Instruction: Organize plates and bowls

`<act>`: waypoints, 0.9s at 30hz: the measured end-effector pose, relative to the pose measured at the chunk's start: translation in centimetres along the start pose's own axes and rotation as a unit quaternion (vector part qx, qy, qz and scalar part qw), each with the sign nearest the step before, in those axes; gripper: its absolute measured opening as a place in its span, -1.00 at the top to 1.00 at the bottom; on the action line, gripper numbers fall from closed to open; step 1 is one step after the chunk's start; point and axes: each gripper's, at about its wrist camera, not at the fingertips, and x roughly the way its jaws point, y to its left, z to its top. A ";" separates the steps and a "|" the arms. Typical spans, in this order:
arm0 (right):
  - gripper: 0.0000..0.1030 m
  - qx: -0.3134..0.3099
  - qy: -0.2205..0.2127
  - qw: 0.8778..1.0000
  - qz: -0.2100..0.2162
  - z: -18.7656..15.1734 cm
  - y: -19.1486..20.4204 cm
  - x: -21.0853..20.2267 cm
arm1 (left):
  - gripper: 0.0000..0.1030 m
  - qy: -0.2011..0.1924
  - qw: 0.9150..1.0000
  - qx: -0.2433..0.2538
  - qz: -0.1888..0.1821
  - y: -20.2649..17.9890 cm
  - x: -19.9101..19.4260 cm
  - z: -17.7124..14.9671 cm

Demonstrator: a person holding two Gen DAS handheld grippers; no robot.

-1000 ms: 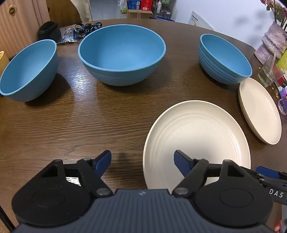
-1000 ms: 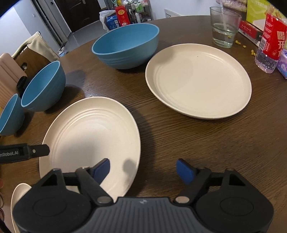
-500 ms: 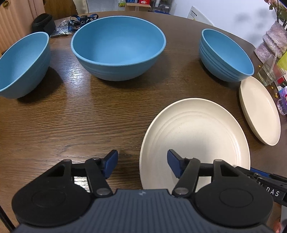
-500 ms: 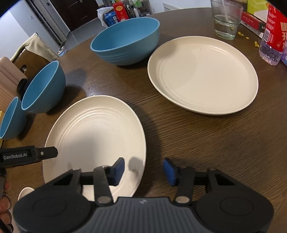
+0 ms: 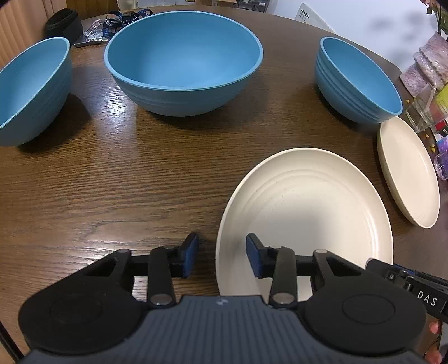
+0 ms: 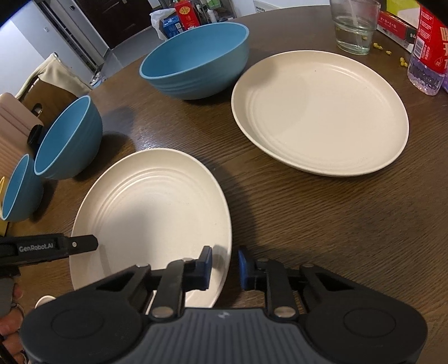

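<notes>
A ridged cream plate [image 5: 308,210] [image 6: 156,210] lies on the dark wooden table [image 5: 112,182] close in front of me. My left gripper [image 5: 222,257] straddles its left rim with its jaws closing, and a gap still shows beside each pad. My right gripper [image 6: 225,267] straddles the opposite rim, its jaws also closing and nearly on it. A second cream plate [image 6: 319,112] [image 5: 408,173] lies further right. Three blue bowls stand behind: a large one [image 5: 182,61], one at the left [image 5: 30,89], one at the right [image 5: 358,81] [image 6: 196,58].
A drinking glass [image 6: 354,26], a red-labelled bottle [image 6: 428,56] and boxes crowd the table's far right edge. Lanyards [image 5: 123,19] and a black pouch [image 5: 64,23] lie behind the bowls. A person's fingers [image 6: 11,330] show at the lower left.
Both grippers' jaws have narrowed from wide apart to close around the near plate's two rims. The plate and the bowls have stayed in place.
</notes>
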 end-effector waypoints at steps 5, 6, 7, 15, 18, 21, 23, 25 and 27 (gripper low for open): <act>0.73 0.003 -0.001 1.000 0.004 0.0 -0.1 0.0 | 0.54 0.000 1.000 0.002 -0.007 -0.1 0.1 0.0; 0.75 0.004 -0.001 1.000 0.006 0.0 -0.1 0.1 | 0.57 0.001 1.000 0.002 -0.010 -0.1 0.0 0.0; 0.78 0.005 -0.001 1.000 0.008 0.0 0.0 0.1 | 0.62 0.001 1.000 0.003 -0.014 -0.2 0.1 0.0; 0.79 0.010 -0.009 1.000 0.007 -0.2 -0.1 0.1 | 0.65 -0.003 1.000 0.008 -0.016 -0.1 -0.2 0.1; 0.79 0.013 -0.013 1.000 0.005 -0.3 -0.1 0.0 | 0.65 -0.005 1.000 0.013 -0.015 -0.2 -0.3 0.1; 0.79 0.014 -0.017 1.000 0.003 -0.4 0.0 0.0 | 0.65 -0.007 1.000 0.016 -0.014 -0.3 -0.4 0.0; 0.79 0.016 -0.018 1.000 0.003 -0.5 -0.1 -0.1 | 0.65 -0.008 1.000 0.017 -0.013 -0.4 -0.5 0.0; 0.79 0.018 -0.019 1.000 0.003 -0.6 -0.1 -0.1 | 0.65 -0.009 1.000 0.019 -0.011 -0.6 -0.5 -0.1; 0.79 0.019 -0.020 1.000 0.002 -0.6 -0.2 -0.2 | 0.65 -0.009 1.000 0.021 -0.010 -0.7 -0.6 -0.2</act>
